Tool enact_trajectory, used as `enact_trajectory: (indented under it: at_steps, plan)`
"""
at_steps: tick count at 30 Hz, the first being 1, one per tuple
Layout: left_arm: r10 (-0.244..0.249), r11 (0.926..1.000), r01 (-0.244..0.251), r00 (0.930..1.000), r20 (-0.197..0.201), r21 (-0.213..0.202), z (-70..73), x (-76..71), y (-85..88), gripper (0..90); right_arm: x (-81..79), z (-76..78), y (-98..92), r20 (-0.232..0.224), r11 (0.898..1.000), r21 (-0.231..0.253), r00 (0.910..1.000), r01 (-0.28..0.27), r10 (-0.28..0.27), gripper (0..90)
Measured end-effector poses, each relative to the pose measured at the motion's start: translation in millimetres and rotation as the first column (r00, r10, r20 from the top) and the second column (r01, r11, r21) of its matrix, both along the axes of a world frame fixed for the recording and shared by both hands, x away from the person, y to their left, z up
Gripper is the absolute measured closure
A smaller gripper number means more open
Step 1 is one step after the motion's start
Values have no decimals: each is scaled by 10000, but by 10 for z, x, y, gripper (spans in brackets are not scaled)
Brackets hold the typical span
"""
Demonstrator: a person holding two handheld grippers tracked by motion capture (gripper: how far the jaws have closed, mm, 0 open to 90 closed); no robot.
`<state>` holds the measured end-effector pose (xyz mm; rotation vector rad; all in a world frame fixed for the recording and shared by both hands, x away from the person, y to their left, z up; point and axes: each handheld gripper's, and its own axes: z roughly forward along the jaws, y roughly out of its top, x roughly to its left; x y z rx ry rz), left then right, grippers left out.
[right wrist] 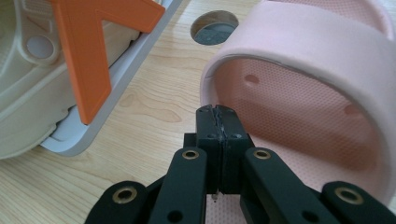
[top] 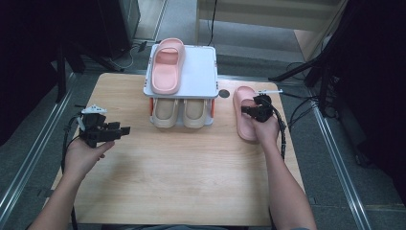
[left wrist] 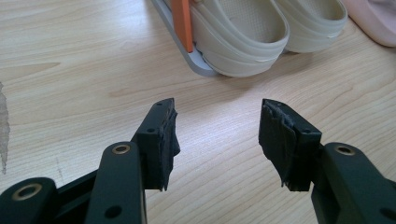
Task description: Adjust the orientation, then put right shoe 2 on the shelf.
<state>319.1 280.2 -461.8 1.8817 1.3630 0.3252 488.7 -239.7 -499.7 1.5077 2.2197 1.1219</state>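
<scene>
I read this as loading slippers onto the rack (top: 201,72): one pink slipper (top: 167,64) already lies on the top shelf, and a beige pair (top: 181,112) fills the lower one. The second pink slipper (top: 245,117) is still on the table (top: 182,172), at about three o'clock from the rack. My right gripper (right wrist: 218,122) sits pinched shut at its strap edge, though I can't tell whether it actually grips it. My left gripper (left wrist: 217,135) waits open over bare wood.
</scene>
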Motion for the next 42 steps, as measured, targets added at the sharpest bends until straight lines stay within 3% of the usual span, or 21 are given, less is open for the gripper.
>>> enact_trajectory:
  at_steps: [14,18,19,20,24,26,29,34,42]
  plan:
    - [-19,9999,19,10000,1,-156,-5,2,-2,460,-167,276,-417,721,9986,197,9961,490,-503,830]
    - [-58,9998,58,10000,-18,-167,-10,8,-8,461,-172,289,-541,882,9960,304,9923,841,-865,685]
    - [-76,9999,75,10000,-37,-137,-11,11,-9,461,-161,277,-557,874,9947,372,9913,959,-988,637]
    - [-94,9999,93,9999,-56,-142,-17,16,-11,461,-128,230,-569,920,9928,143,9886,1185,-1193,585]
    - [-125,9998,123,9999,-116,-139,-27,22,-19,461,-52,112,-560,627,9909,30,9889,1348,-1347,569]
    - [-155,9998,153,9998,-140,-137,-33,26,-23,461,8,20,-534,247,9887,79,9884,1496,-1497,569]
    - [-172,9997,169,9997,-166,-165,-42,26,-27,461,106,-93,-476,-68,9867,-219,9869,1610,-1612,565]
    - [-154,9997,150,9996,-222,-196,-59,26,-20,461,172,-156,-497,-80,9809,-183,9810,1937,-1939,586]
    - [-146,9996,139,9995,-280,-256,-74,40,-20,462,184,-194,-518,-86,9790,-97,9790,2036,-2037,596]
